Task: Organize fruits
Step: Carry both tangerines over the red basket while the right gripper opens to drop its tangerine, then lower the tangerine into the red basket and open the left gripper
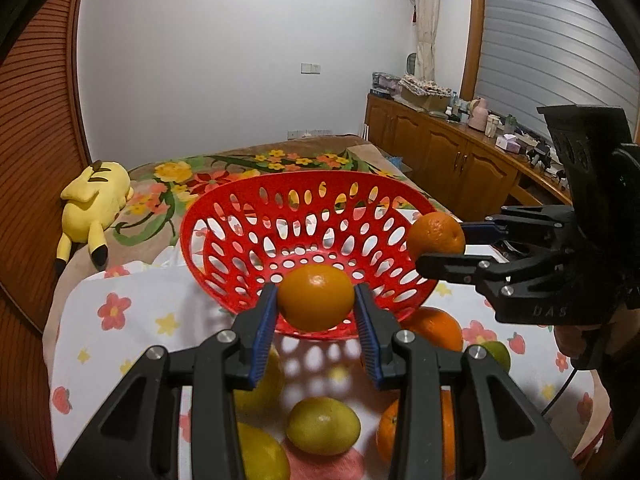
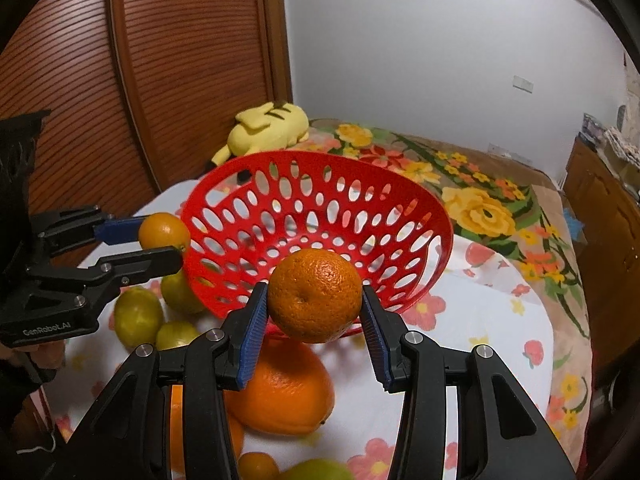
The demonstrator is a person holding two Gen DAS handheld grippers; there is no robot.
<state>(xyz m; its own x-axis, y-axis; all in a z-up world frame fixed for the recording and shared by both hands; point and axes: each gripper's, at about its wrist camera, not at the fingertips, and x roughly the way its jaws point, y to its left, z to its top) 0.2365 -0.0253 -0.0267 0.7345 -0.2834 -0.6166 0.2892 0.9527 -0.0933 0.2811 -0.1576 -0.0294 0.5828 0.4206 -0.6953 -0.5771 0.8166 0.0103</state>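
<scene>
Each tool grips one orange beside one red basket.

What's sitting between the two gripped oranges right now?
The red basket's open bowl, nothing inside it; the left gripper's orange and the right gripper's orange flank it in the left wrist view.

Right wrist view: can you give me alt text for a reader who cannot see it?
The right gripper holds a dimpled orange in front of an empty red perforated basket, above fruit scattered on a floral cloth. At left, the left gripper holds a smaller orange.
</scene>
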